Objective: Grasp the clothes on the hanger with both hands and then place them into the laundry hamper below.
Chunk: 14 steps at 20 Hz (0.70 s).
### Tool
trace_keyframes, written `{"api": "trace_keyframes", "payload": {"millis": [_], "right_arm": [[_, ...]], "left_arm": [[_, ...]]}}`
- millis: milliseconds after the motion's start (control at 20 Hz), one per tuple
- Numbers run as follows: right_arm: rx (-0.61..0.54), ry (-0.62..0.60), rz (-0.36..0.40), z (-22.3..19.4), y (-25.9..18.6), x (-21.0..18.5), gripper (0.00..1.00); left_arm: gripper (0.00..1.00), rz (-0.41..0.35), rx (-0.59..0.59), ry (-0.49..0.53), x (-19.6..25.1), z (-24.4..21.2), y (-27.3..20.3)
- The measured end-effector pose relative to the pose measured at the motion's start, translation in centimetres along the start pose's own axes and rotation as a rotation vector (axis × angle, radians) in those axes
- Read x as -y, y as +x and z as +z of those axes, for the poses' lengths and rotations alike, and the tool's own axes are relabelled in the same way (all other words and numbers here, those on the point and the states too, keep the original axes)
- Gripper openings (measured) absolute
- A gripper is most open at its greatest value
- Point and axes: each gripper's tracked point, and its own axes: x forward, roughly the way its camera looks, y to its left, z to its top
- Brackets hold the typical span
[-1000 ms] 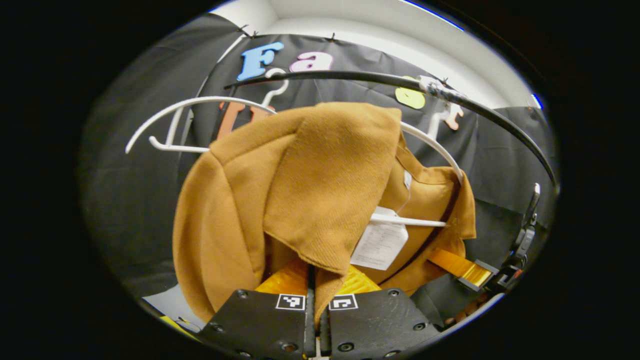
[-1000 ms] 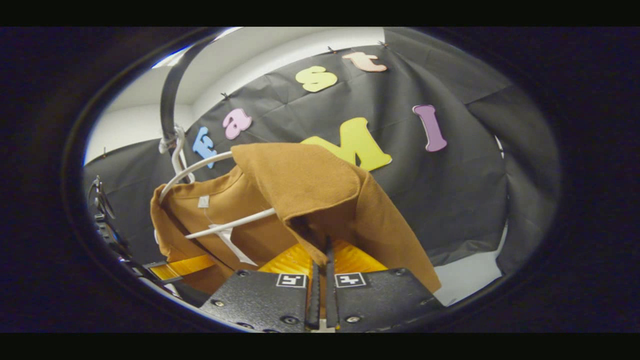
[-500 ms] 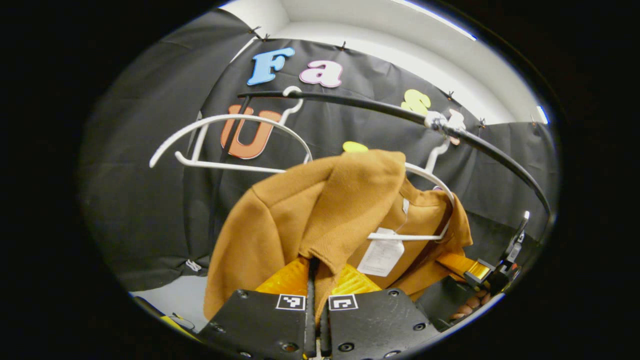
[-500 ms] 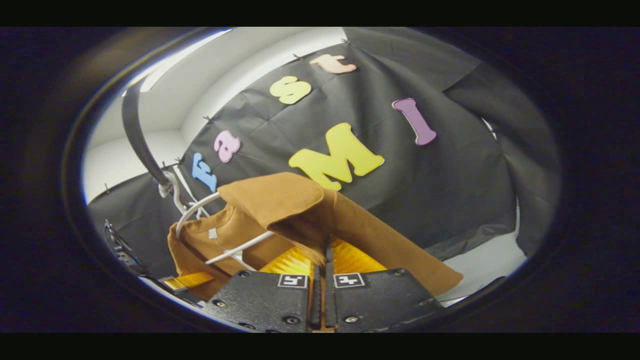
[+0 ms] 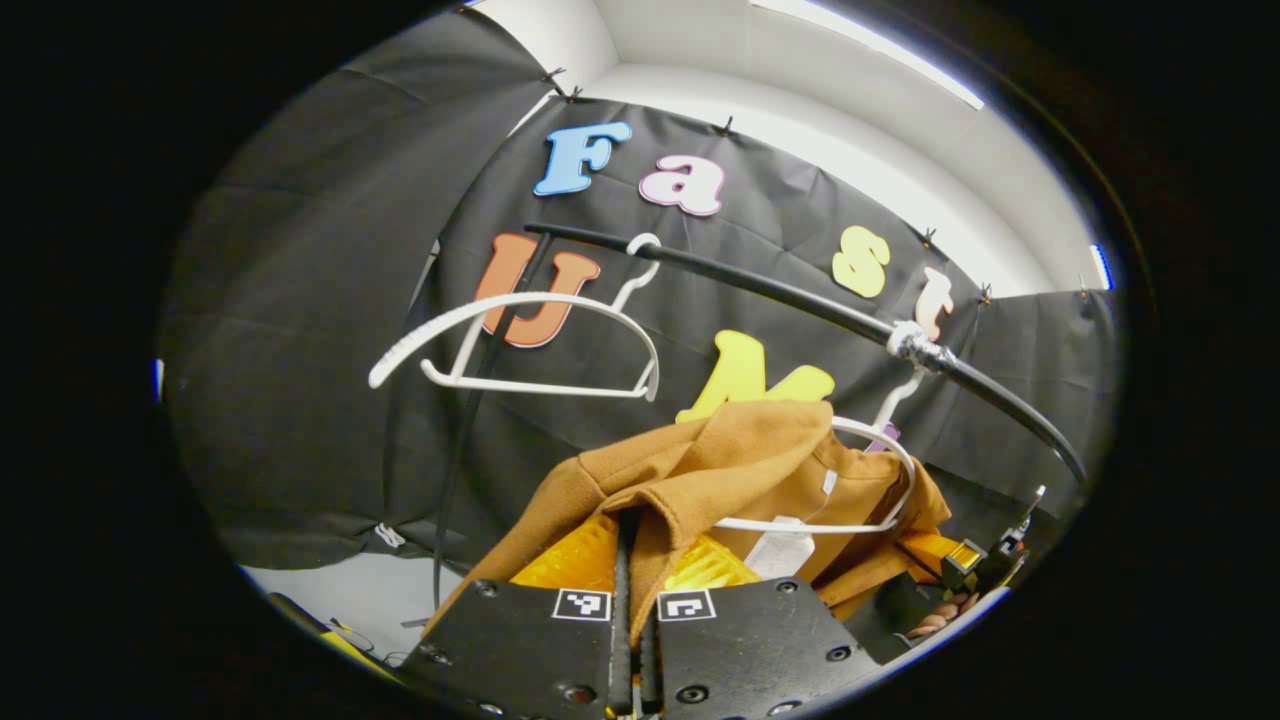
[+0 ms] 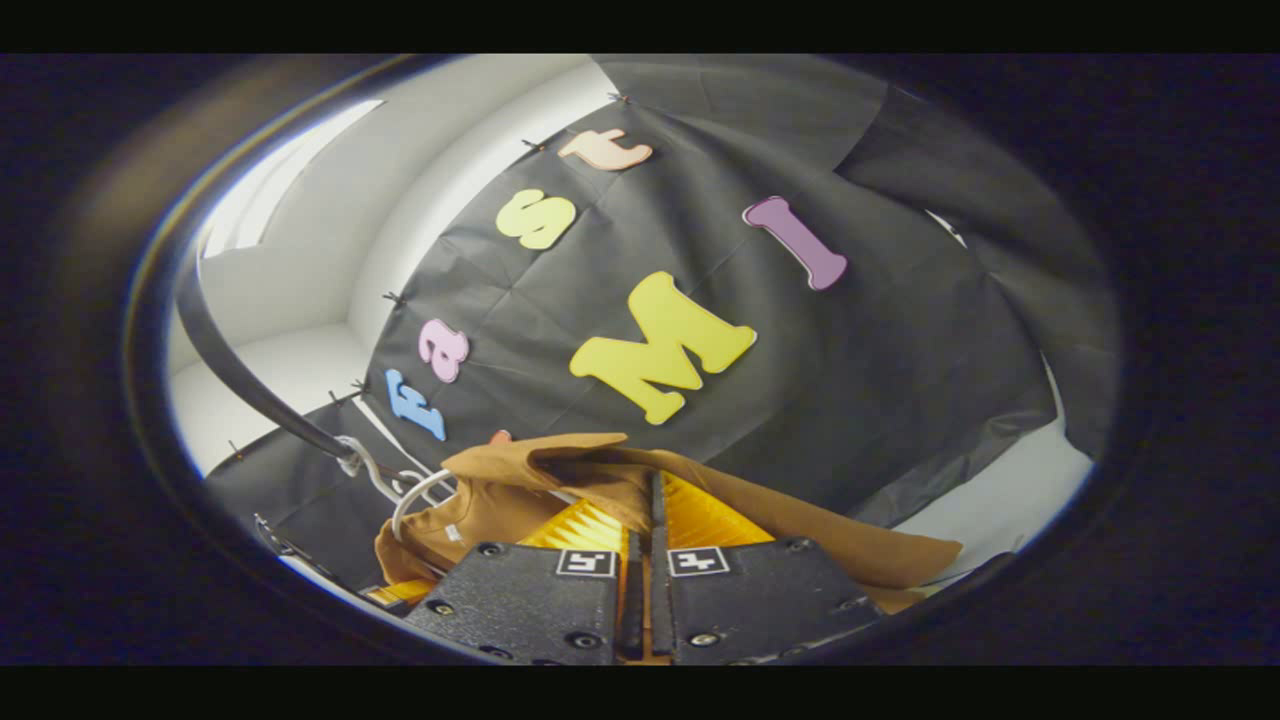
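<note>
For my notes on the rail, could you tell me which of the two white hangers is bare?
The bare hanger is the one farther along the rail; the nearer hanger carries the brown garment.

Left gripper [image 5: 632,540] at the bottom, fingers pressed together on a fold of the tan-brown woven garment [image 5: 720,470]. Garment draped over a white plastic hanger [image 5: 880,480], hooked on a curved black rail [image 5: 800,295]. A white paper tag [image 5: 782,552] dangling inside the collar. Farther left along the rail, a second white hanger [image 5: 520,340] (bare). At the lower right edge, the other gripper [image 5: 975,562] with fingertips of a hand [image 5: 935,622] beneath.
</note>
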Motion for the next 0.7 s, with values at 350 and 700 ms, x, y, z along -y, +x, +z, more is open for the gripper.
{"api": "trace_keyframes", "payload": {"millis": [350,700], "right_arm": [[0.022,0.111,0.023,1.2,1.0,-0.5,0.06],[0.011,0.201,0.071,2.4,3.5,-0.9,0.06]], "left_arm": [[0.03,0.028,0.030,-0.017,-1.8,2.3,0.2],[0.03,0.046,0.009,-0.020,-3.2,2.5,1.1]]}}
